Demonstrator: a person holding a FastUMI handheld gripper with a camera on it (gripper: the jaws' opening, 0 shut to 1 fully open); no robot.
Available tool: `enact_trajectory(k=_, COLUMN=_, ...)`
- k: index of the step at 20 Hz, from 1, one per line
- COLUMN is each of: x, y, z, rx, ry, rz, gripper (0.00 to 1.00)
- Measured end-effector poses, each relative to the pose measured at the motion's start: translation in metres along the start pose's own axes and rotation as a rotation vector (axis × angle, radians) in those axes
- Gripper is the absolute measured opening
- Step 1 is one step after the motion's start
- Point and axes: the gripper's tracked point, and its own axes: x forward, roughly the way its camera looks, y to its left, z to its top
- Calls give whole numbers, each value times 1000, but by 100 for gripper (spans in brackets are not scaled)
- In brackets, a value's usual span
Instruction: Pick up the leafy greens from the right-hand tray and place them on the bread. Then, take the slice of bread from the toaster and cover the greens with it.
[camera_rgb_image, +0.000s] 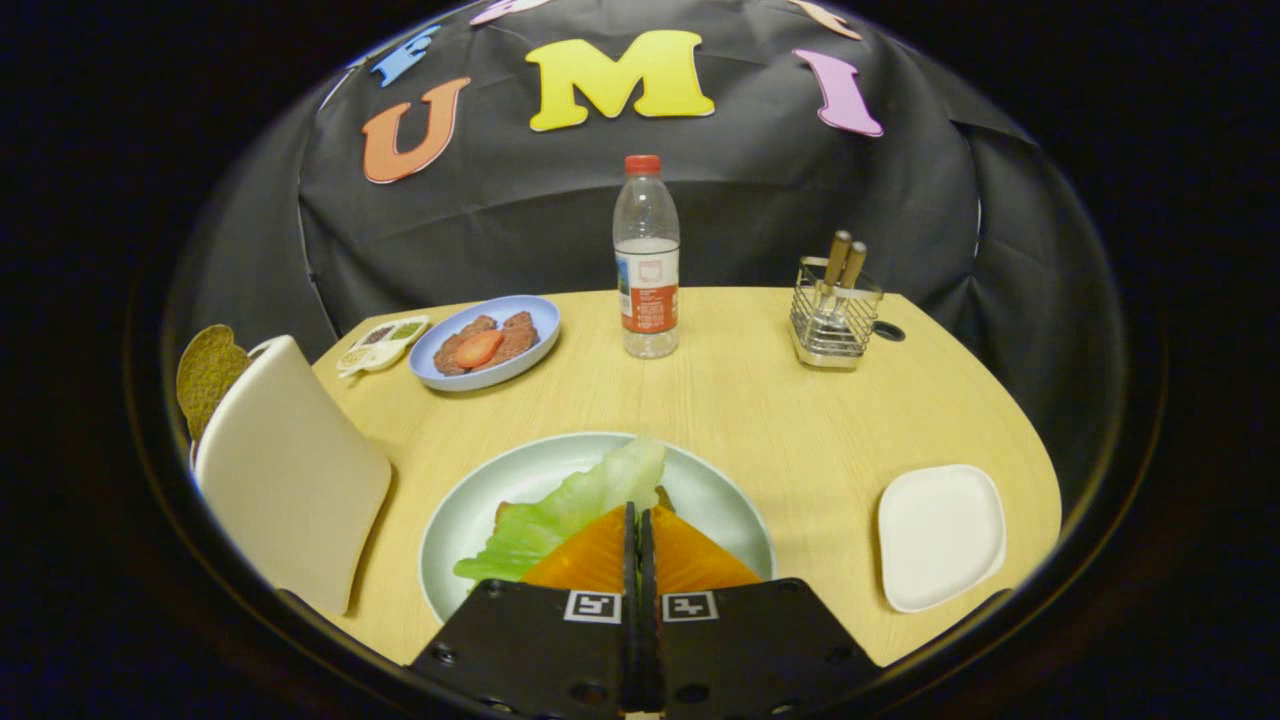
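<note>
Hovering over the round pale green plate (470, 510) at the desk's (740, 410) near edge, the gripper (640, 530) has its two fingers drawn together with hardly a gap; whether they pinch the leafy greens (570, 505) cannot be told. One lettuce leaf lies on the plate just ahead of the fingertips, over a slice of bread (503, 513) that peeks out at its edges. At the left edge stands one white toaster (290, 470) with a brown slice (207, 370) sticking up from it. One empty white square tray (940, 535) sits near the right edge. Toward the far left corner, one blue plate (487, 342) carries meat pieces and a tomato slice, with a small seasoning dish (383, 343) just beside it. One water bottle (646, 260) stands at the far edge, one wire holder (833, 315) with two wooden handles toward the far right corner.
</note>
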Motion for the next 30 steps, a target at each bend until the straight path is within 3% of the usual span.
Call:
enact_trajectory(k=3, x=1, y=-6, z=1, rx=-12, ry=-7, rz=-41, gripper=4)
enact_trajectory(k=7, x=-13, y=-12, z=7, rx=21, ry=-46, rz=-91, gripper=44)
enact_trajectory(k=11, x=-39, y=-1, z=21, rx=32, ry=-117, rz=-82, gripper=64)
enact_trajectory(k=12, x=-48, y=4, z=25, rx=29, ry=-138, rz=-83, gripper=74)
enact_trajectory(k=16, x=-86, y=33, z=38, rx=28, ry=-190, rz=-67, gripper=89)
enact_trajectory(k=20, x=-119, y=67, z=55, rx=18, ry=-234, rz=-53, gripper=95)
enact_trajectory(k=30, x=-164, y=162, z=79, rx=30, ry=-292, rz=44, gripper=95)
